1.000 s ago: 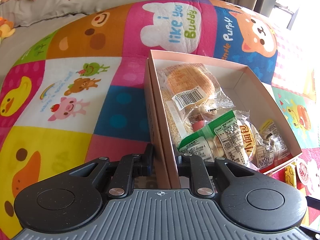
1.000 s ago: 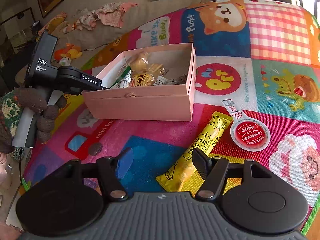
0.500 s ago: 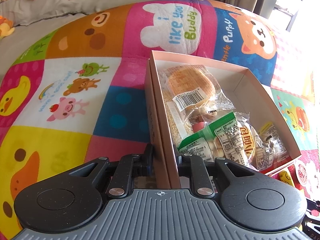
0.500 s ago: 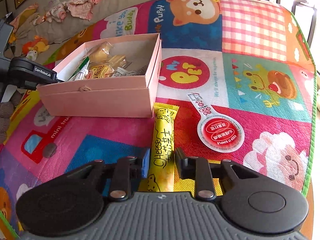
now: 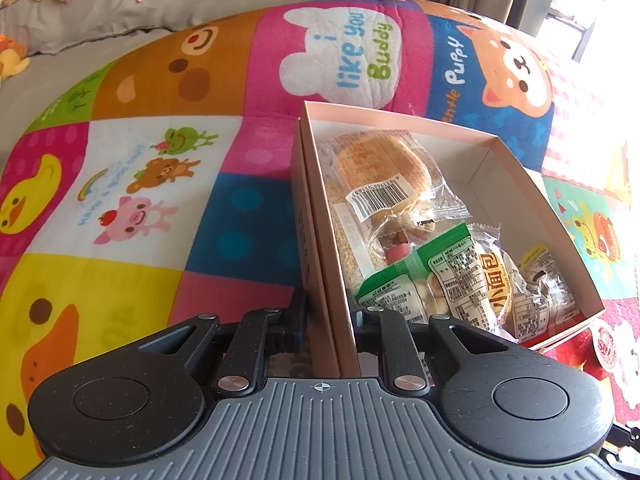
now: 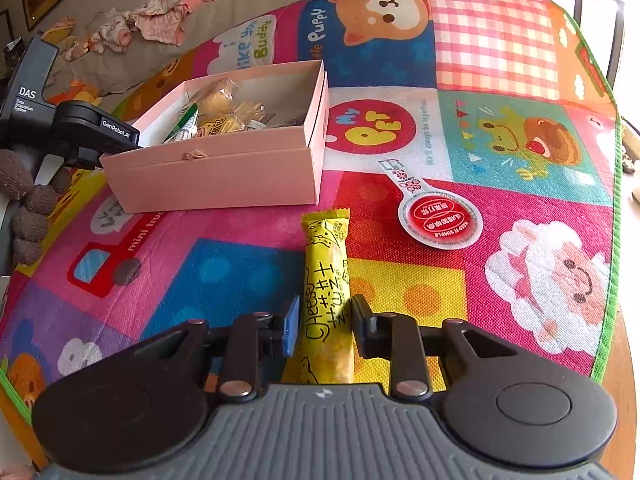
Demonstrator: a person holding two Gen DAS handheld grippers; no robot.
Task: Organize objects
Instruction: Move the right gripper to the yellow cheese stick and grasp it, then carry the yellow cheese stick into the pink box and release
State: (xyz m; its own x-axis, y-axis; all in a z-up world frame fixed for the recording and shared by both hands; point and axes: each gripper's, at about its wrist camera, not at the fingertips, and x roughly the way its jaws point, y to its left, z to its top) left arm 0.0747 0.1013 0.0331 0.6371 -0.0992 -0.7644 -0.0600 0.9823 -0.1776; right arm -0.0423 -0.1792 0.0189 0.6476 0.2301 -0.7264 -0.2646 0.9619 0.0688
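An open pink box [image 5: 516,168] holds several wrapped snacks, among them a bun with a barcode label [image 5: 380,176] and a green-edged packet [image 5: 416,280]. My left gripper [image 5: 330,318] is shut on the box's near wall, one finger outside and one inside. In the right wrist view the same pink box [image 6: 224,176] stands at the left, with the left gripper [image 6: 120,136] clamped on its far corner. My right gripper [image 6: 325,320] is shut on a yellow cheese snack stick [image 6: 326,276] that points toward the box.
A round red and white sachet [image 6: 440,220] lies on the colourful play mat [image 6: 500,144] right of the stick. A hand in a knitted glove [image 6: 28,208] shows at the left edge. A beige couch with clothes [image 6: 156,20] lies behind. The mat's green edge [image 6: 612,240] runs along the right.
My right gripper went from open beside the yellow stick to shut around it, swinging so the stick now lies straight ahead. The left gripper and box kept still.
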